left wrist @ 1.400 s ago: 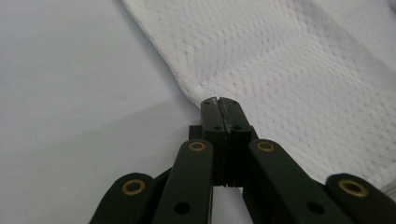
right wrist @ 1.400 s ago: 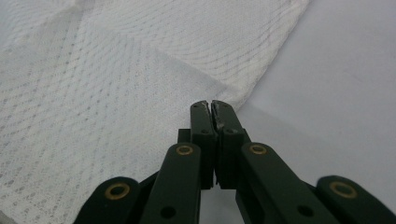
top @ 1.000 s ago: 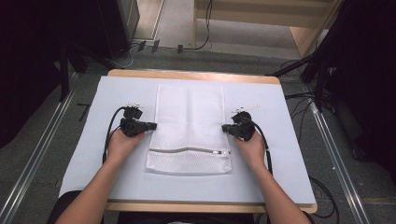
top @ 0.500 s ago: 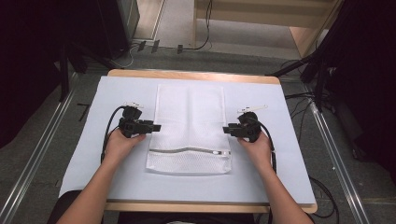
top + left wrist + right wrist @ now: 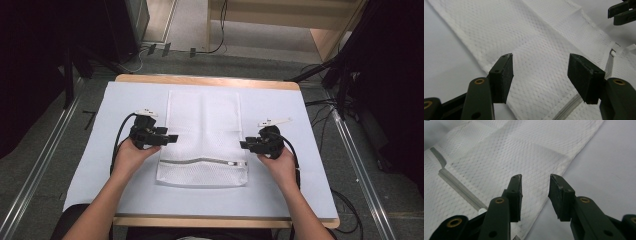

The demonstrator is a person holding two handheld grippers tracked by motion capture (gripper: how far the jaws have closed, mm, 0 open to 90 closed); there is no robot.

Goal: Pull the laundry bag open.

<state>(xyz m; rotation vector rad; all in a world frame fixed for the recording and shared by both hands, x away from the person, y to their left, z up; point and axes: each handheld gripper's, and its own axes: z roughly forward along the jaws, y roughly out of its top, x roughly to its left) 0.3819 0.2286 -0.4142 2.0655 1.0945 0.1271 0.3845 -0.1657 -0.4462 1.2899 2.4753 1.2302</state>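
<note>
White mesh laundry bag [image 5: 204,137] lies flat, lengthwise down the middle of the bench [image 5: 75,165], on the pale sheet [image 5: 310,170] that covers it. The near part looks doubled, a fold edge running across just beyond the zipper [image 5: 202,162], so the near end sits thicker than the far single layer; probably a fold in progress. Left gripper [image 5: 167,138] is at the bag's left edge, right gripper [image 5: 248,145] at its right edge, both level with that fold line and pointing inward at each other. The symmetry makes sense: one gripper per side keeps a limp mesh panel square when it is lifted or laid over. Left gripper's jaws have just been opening and now stand wide; in the left gripper view [image 5: 540,75] the mesh lies below and between the pads, not pinched. Right gripper's jaws have also been opening, to a narrower gap; in the right gripper view [image 5: 535,195] they sit over the bag's hem with nothing gripped, the bare sheet to one side. My reading: both sides are let go, the fold is set down and the hands are lifting clear. Zipper pull [image 5: 231,163] sits near the right end, closed as far as I can tell. Cloth looks smooth, no bunching.
</note>
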